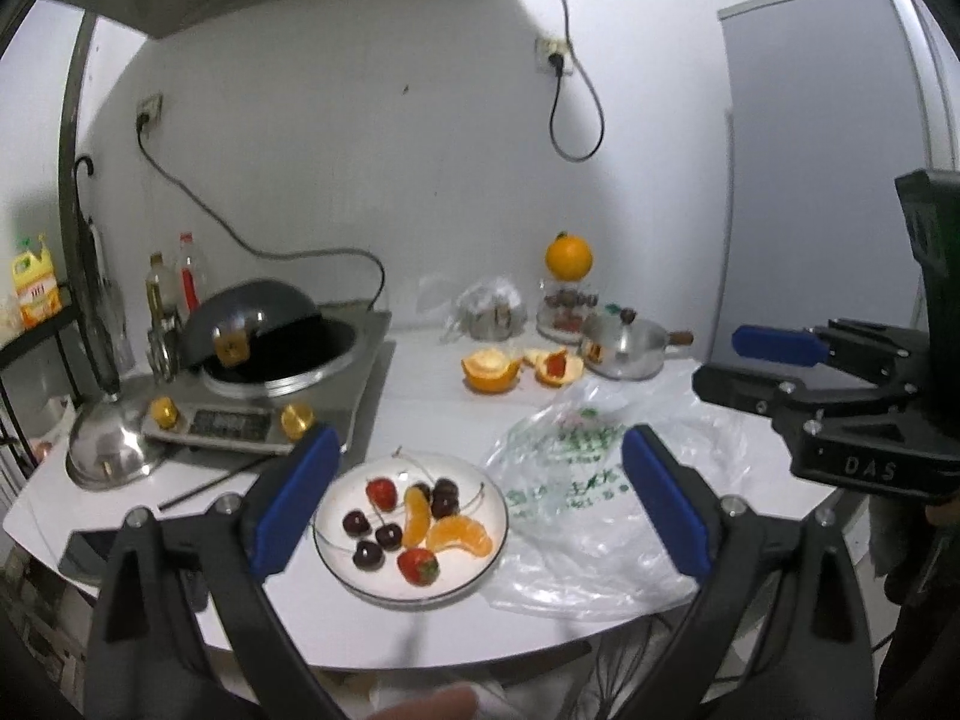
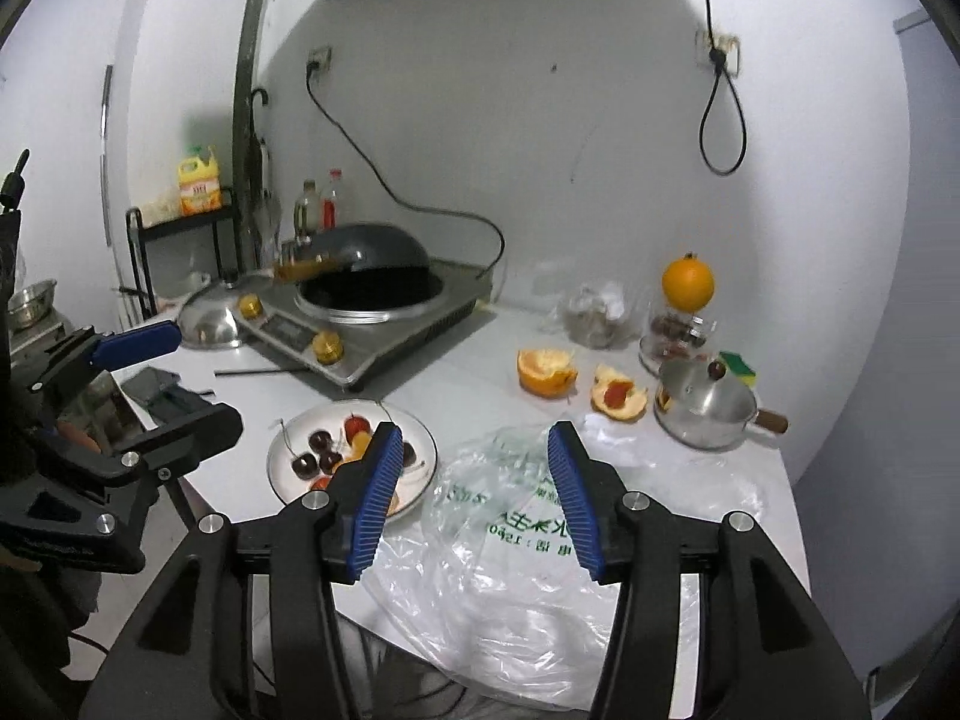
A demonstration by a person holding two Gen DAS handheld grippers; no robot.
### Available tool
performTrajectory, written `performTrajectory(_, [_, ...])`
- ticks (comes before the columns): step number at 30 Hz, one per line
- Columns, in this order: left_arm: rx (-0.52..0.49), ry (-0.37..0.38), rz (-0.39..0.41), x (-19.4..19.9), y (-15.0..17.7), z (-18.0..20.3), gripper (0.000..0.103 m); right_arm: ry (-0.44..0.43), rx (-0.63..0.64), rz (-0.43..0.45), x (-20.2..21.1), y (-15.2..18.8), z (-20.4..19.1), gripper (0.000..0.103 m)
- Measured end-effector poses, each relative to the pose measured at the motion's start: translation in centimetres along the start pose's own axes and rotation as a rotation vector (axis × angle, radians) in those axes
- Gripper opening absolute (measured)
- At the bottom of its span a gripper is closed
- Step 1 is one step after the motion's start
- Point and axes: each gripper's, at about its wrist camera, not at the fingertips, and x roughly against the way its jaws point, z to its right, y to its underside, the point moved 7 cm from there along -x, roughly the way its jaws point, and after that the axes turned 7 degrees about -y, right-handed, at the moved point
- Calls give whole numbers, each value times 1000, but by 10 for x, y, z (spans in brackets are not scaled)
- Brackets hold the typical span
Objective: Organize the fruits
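On the white surface [image 1: 420, 396] a round white plate [image 1: 336, 516] is seen near the front edge. On this plate dark red cherries [image 1: 356, 522], two red strawberries [image 1: 418, 566] and two peeled orange segments [image 1: 459, 537] are laid close together. Just to the right of the plate a crumpled clear plastic bag with green print [image 1: 576, 480] is spread on the surface. Behind the bag, two pieces of orange peel [image 1: 489, 369] are placed, and a small red piece is seen inside the right one. A whole orange [image 1: 568, 257] is set on top of a glass jar [image 1: 561, 315] near the wall. Beside it a small steel pot with a wooden handle [image 1: 624, 351] is found. At the left a silver induction cooker [image 1: 264, 414] carries a dark wok [image 1: 264, 324], which is tilted.

The left tool [image 1: 474, 495] is held above the front edge of the surface, with its blue pads wide apart; nothing is held between them, and the plate is seen in the gap. The right tool [image 2: 474, 492] is held over the plastic bag, its blue ribbed pads are partly apart, and nothing is gripped by them.
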Motion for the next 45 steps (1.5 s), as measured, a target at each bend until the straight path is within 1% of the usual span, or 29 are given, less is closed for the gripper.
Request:
performTrajectory(4, [-19,-15,28,17,-15,3,96,-1,4,52,21,-12,-4,61])
performTrajectory(8, [-3,-14,64,34,-29,3,96,10,7,98,44,-22,-5,61])
performTrajectory(11, [-11,-29,95,48,-38,4,96,17,11,117,55,-27,-5,61])
performTrajectory(16, [-21,-30,136,66,-50,10,96,34,13,158,76,-35,-4,61])
performTrajectory(20, [-14,-31,196,84,-64,13,96,40,11,194,90,-45,-6,62])
performTrajectory(23, [2,-27,223,95,-74,14,96,52,16,218,101,-51,-8,63])
performTrajectory(30, [29,-25,274,115,-92,18,98,101,11,264,125,-58,-3,72])
performTrajectory(32, [33,-25,294,123,-97,20,99,113,13,277,132,-59,0,72])
performTrajectory(39, [38,-19,320,135,-103,24,100,140,21,301,145,-62,3,72])
performTrajectory(45, [41,-19,323,136,-104,21,100,155,21,305,146,-61,6,72])
